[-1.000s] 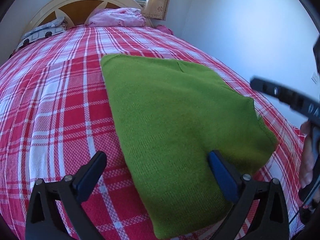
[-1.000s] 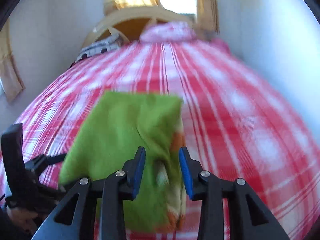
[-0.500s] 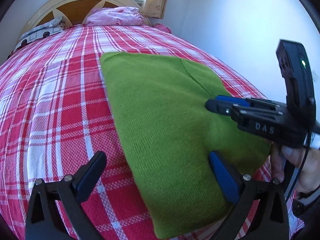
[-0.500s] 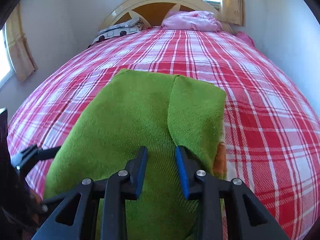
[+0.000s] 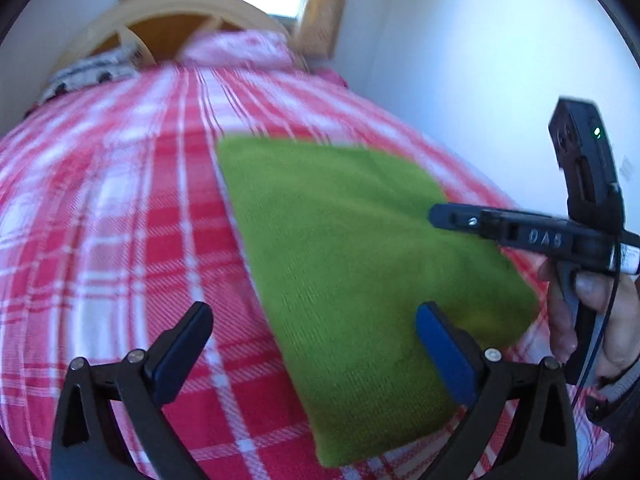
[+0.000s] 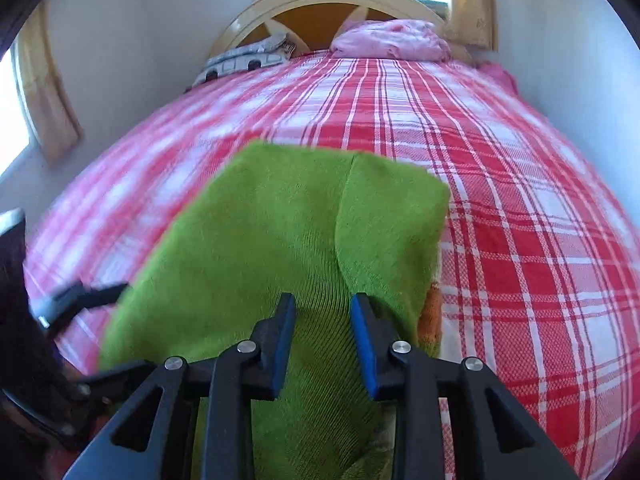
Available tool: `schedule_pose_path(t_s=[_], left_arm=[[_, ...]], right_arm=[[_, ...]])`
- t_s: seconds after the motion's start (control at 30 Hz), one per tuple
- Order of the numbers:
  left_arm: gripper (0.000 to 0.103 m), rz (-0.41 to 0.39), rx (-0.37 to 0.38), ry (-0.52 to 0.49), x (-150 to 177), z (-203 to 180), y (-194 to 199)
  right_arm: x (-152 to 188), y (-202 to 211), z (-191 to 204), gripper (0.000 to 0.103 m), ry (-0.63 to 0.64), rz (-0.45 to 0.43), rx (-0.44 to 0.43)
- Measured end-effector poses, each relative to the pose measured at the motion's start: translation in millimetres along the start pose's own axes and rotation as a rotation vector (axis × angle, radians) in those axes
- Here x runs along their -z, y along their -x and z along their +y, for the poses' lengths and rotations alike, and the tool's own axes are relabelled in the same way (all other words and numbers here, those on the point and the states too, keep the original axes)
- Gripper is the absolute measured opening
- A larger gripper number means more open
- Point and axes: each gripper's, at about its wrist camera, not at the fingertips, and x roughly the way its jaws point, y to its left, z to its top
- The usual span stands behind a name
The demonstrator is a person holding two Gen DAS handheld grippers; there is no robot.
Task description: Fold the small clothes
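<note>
A folded green knit garment (image 5: 352,264) lies flat on the red plaid bed (image 5: 112,216). My left gripper (image 5: 312,340) is open wide and empty, its right finger over the garment's near edge, its left finger over the sheet. In the right wrist view the garment (image 6: 272,240) has a sleeve folded over its right side, with an orange patch at the right edge. My right gripper (image 6: 322,340) hovers over the garment's near end, jaws partly open, a narrow gap between the pads, holding nothing. The right gripper also shows in the left wrist view (image 5: 436,214).
A wooden headboard (image 6: 340,4), a pink pillow (image 6: 392,40) and a grey patterned pillow (image 6: 240,62) are at the far end. A white wall (image 5: 480,80) runs along the bed's right side. Curtains hang by the windows (image 6: 44,92).
The right gripper came down over the garment's near right side, then drew back slightly. Its jaws opened a little wider. The left gripper stayed open and tilted up slightly. The garment lies still.
</note>
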Motion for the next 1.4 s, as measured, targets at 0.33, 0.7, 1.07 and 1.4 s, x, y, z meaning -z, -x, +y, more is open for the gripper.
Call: schedule_pose_path(t_s=[0.33,0.7,1.07,1.4], left_arm=[[0.103,0.115,0.005,0.101,-9,23,-38],[0.103,0.090,-0.035,-0.022,-3,-4,-30],[0.103,0.084,-0.018,-0.025,-2,-5,-26],[0.103,0.115,0.006,0.009,-5,0,-31]], right_arm=[[-13,-8,-53,0.023,-0.141,0.052,-0.042],[9,-4,-73,0.005,-0.224,0.019,-0.102],[50,32,-29,0.019,-0.180,0.022,-0.143],[73,28,-56,0.014,-0.302,0.034,-0.194]])
